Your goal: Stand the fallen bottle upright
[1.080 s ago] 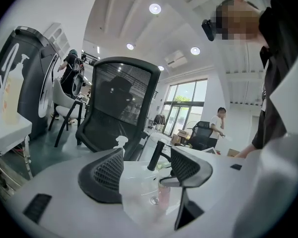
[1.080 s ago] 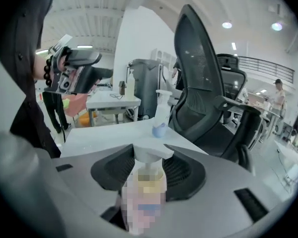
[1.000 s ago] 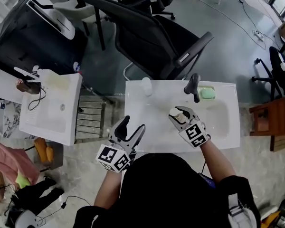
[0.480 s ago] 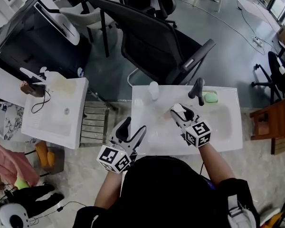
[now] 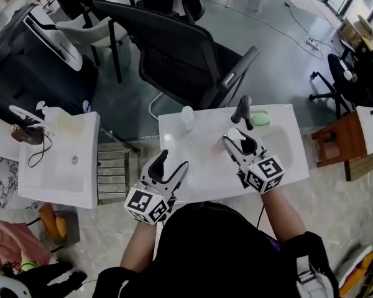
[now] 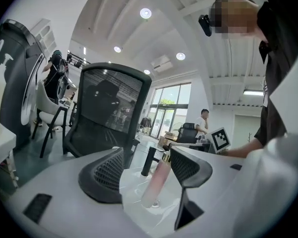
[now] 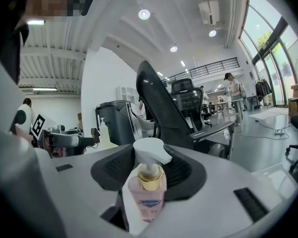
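White sink top (image 5: 202,177): right gripper (image 5: 239,143) jaws clamped on pink plastic pump bottle (image 7: 146,198). White pump pokes past pads, body tilted. High grip lets base swing down, I reckon. Left gripper (image 5: 174,162) jaws apart, empty, just spare.

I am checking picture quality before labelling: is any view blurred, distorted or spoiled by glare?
Head view: evenly lit and sharp, though the wide lens curves the floor around the white countertop. Left gripper view: strong fisheye, dark corners, the pink bottle slightly soft. Right gripper view: the bottle sharp; the ceiling lamps glare but hide nothing.
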A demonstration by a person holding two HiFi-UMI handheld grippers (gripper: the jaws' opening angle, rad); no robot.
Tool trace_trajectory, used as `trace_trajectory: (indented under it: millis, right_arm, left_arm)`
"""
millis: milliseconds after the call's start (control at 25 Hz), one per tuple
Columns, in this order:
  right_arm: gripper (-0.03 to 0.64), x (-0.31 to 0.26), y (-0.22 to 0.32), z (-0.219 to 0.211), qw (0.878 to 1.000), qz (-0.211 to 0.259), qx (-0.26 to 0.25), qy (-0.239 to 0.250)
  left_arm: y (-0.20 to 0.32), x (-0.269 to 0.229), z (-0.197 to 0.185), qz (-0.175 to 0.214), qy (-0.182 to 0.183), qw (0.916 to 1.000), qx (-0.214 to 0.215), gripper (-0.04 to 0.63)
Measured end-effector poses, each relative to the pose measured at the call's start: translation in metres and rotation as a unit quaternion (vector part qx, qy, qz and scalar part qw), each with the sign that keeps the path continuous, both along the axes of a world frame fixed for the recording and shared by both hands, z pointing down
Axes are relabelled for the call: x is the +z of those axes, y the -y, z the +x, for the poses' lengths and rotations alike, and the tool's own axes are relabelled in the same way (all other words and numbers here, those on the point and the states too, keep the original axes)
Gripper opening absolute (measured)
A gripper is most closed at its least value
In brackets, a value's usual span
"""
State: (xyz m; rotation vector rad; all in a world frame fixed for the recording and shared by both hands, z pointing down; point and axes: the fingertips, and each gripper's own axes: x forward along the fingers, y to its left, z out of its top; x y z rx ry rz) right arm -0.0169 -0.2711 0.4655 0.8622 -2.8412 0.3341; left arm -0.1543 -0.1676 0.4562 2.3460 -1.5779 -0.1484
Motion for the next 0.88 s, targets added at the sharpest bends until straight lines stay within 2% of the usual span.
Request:
trace_trajectory:
  millis: [240,400,600,880]
  right_arm:
    - [0.186,-0.026,0.002,0.05,0.997,0.025,0.074,-0.008]
    - [0.186,-0.032,0.009,0.1,0.993,0.033,0.109,-0.012]
    - [0.186,-0.031,0.029,0.159,0.99,0.03,0.134,-0.002]
    - [0.181,-0.046,0.071,0.219,0.992,0.038,0.116,0.019]
  left_arm:
    - [0.013,-0.004,0.036,0.017,-0.008,0.997,0.075,0.311]
    - [0.021,-0.003,0.066,0.015,-0.007,0.9954,0.094,0.311]
    - [0.037,-0.008,0.098,0.023,-0.004,0.9961,0.086,0.311]
    - [0.064,-0.01,0.154,0.027,-0.011,0.9984,0.049,0.311]
